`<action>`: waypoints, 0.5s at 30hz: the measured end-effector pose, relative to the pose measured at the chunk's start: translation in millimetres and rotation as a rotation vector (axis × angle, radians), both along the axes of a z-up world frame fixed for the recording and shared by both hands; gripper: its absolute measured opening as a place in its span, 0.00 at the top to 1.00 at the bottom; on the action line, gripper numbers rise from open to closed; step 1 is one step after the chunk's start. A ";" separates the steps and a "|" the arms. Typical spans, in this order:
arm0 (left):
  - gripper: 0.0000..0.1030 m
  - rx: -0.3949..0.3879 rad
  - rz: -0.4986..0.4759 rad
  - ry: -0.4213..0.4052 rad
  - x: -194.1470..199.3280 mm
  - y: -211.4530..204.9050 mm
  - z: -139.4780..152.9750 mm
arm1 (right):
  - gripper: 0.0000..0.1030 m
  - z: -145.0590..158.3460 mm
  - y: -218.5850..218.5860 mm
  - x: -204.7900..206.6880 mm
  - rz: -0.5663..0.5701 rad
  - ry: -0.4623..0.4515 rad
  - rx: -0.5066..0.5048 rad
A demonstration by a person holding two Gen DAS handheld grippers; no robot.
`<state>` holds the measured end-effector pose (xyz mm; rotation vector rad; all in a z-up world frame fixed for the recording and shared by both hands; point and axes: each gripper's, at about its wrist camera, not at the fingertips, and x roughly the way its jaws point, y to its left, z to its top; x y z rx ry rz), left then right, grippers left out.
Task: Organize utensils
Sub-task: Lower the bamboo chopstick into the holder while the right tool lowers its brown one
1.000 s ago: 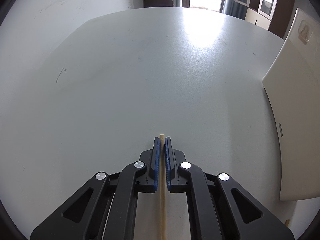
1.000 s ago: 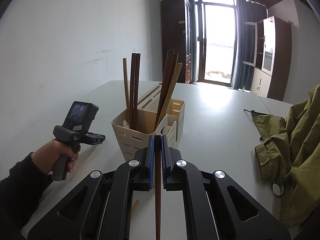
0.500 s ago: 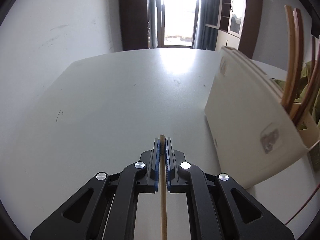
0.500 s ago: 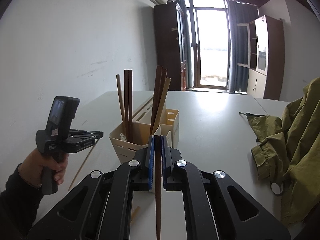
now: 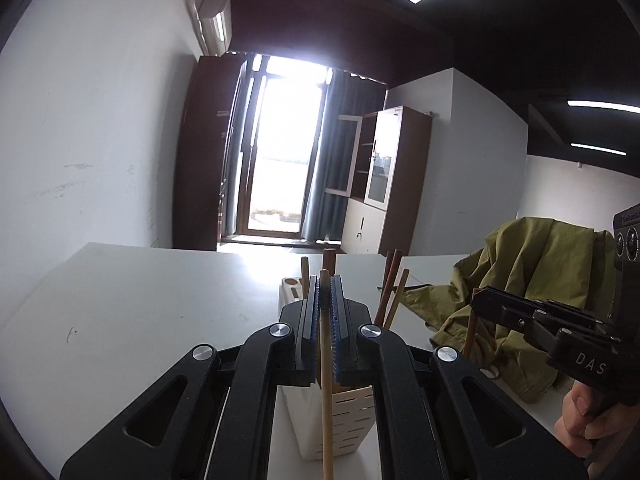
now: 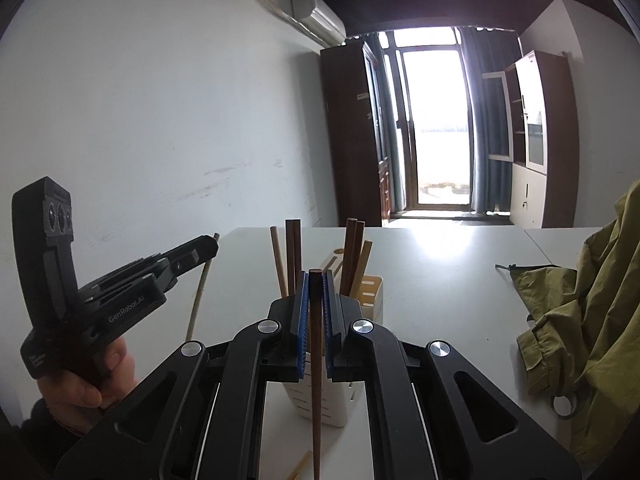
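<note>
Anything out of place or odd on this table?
An olive jacket lies crumpled on the table right of the utensil holder, odd for a utensil task. A loose light chopstick lies on the table near its base.

**Wood, plastic and cloth**

You hold a pale, matt wooden chopstick (image 5: 326, 380) and a dark, smooth brown one (image 6: 316, 360). Your grippers are matt black plastic with ribbed blue pads (image 6: 303, 328) and shiny metal screws (image 6: 361, 326). The holder (image 6: 370, 292) is cream plastic, the table (image 6: 440, 272) smooth with a sheen, the jacket (image 6: 580, 320) crumpled olive cloth.

surface: white table (image 6: 448, 280) | on it: cream utensil caddy (image 6: 370, 292), olive jacket (image 6: 580, 320)
</note>
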<state>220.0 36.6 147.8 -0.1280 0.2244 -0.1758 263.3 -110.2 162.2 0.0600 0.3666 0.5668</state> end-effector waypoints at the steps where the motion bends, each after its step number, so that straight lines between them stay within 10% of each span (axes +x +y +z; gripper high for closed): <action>1: 0.96 -0.007 -0.012 -0.020 1.2 -1.7 0.2 | 0.93 4.4 -1.1 -0.5 0.004 -0.011 0.012; 15: 0.96 -0.052 0.009 -0.374 -2.5 -23.2 6.8 | 0.93 59.3 -21.7 -8.4 0.083 -0.206 0.175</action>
